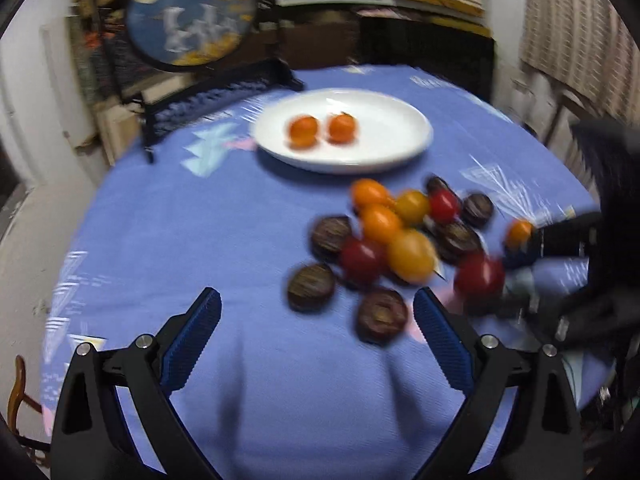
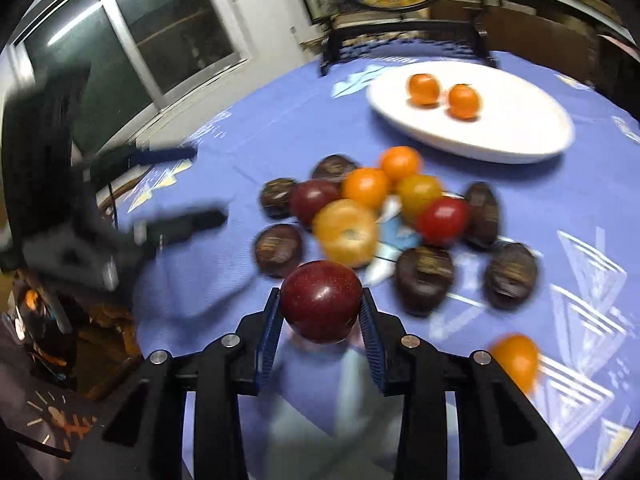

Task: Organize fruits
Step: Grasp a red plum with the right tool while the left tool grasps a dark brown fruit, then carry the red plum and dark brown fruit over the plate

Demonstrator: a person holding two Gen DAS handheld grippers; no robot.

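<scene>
A white plate [image 1: 392, 148] [image 2: 520, 136] at the far side of the table holds two orange fruits [image 1: 303, 130] [image 2: 424, 89]. A pile of orange, yellow, red and dark brown fruits [image 1: 400, 236] [image 2: 372, 208] lies on the blue cloth in front of it. My right gripper [image 2: 320, 308] is shut on a dark red fruit [image 2: 320, 300] [image 1: 478, 276], held just above the cloth near the pile. My left gripper [image 1: 316, 320] is open and empty, low over the cloth, left of the pile.
A single orange fruit [image 2: 516, 360] [image 1: 519, 233] lies apart by the right gripper. A round painted screen on a dark stand [image 1: 192, 12] stands at the table's far edge. The table edge curves close on the left and right.
</scene>
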